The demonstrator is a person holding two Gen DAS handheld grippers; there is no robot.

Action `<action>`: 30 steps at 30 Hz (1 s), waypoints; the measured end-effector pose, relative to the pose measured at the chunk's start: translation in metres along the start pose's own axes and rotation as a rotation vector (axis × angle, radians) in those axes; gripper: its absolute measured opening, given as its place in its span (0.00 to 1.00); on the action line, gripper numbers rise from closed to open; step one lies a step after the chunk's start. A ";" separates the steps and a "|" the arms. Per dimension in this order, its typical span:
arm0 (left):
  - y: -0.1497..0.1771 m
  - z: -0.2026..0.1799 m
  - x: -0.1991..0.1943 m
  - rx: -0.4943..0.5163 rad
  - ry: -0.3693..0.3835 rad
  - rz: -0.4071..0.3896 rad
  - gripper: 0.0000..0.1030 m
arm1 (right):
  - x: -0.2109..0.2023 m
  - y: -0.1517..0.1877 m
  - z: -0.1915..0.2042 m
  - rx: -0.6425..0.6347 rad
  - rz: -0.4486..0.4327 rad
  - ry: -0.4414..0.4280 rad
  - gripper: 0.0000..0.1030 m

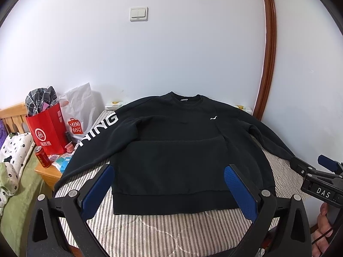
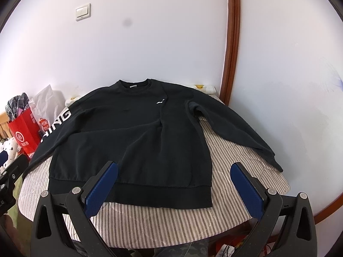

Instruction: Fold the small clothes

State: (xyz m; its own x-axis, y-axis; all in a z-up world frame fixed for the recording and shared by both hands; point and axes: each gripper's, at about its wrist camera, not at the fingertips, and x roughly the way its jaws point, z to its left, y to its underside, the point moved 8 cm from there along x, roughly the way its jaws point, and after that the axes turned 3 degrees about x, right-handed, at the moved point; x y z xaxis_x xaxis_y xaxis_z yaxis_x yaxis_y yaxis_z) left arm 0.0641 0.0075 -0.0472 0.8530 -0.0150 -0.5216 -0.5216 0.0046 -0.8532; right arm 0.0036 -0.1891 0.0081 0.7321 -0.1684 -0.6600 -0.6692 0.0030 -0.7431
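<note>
A white wall (image 1: 171, 60) fills the back of both views, with a brown door frame (image 1: 269, 49) running up its right part and a light switch (image 1: 139, 14) high on it. Below it stands a table under a striped cloth (image 1: 150, 229). A black sweatshirt (image 1: 171, 145) lies flat on the cloth, front up, collar toward the wall and hem toward the cameras. Its sleeves are spread to both sides: the one on the left carries large white letters (image 1: 100, 128) and hangs over the table edge, the one on the right reaches down along the cloth to its cuff (image 2: 276, 165). A small white logo (image 1: 213, 118) sits on the chest.

Left of the table are a red bag (image 1: 50, 128) stuffed with checked fabric, a white shopping bag (image 1: 80, 109) just behind it, a floral pillow (image 1: 12, 147) and a red can (image 1: 42, 156) on a wooden stand.

The left gripper (image 1: 169, 177) hangs over the hem, its blue pads (image 1: 240, 190) spread wide and holding nothing. The right gripper (image 2: 174, 180) hangs over the hem's right part, its pads (image 2: 246, 190) likewise wide apart and empty. Whether either touches the cloth cannot be told.
</note>
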 end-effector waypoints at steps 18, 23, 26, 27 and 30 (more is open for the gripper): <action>0.000 0.004 0.001 -0.019 0.003 0.007 1.00 | -0.002 0.005 0.009 -0.011 -0.005 -0.008 1.00; 0.001 0.005 0.001 -0.027 0.004 0.010 1.00 | -0.002 0.005 0.008 -0.015 -0.006 -0.013 1.00; 0.000 0.006 0.000 -0.026 0.000 0.009 1.00 | -0.002 0.006 0.008 -0.017 -0.005 -0.013 1.00; 0.000 0.006 0.000 -0.027 0.000 0.009 1.00 | -0.002 0.006 0.008 -0.016 -0.006 -0.010 1.00; -0.001 0.007 0.000 -0.030 0.000 0.009 1.00 | -0.004 0.006 0.007 -0.013 -0.008 -0.010 1.00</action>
State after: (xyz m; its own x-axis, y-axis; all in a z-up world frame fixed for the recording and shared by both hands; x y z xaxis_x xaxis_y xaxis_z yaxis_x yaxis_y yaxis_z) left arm 0.0651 0.0144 -0.0465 0.8485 -0.0148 -0.5291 -0.5293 -0.0252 -0.8481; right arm -0.0021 -0.1816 0.0055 0.7387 -0.1583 -0.6552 -0.6649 -0.0108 -0.7469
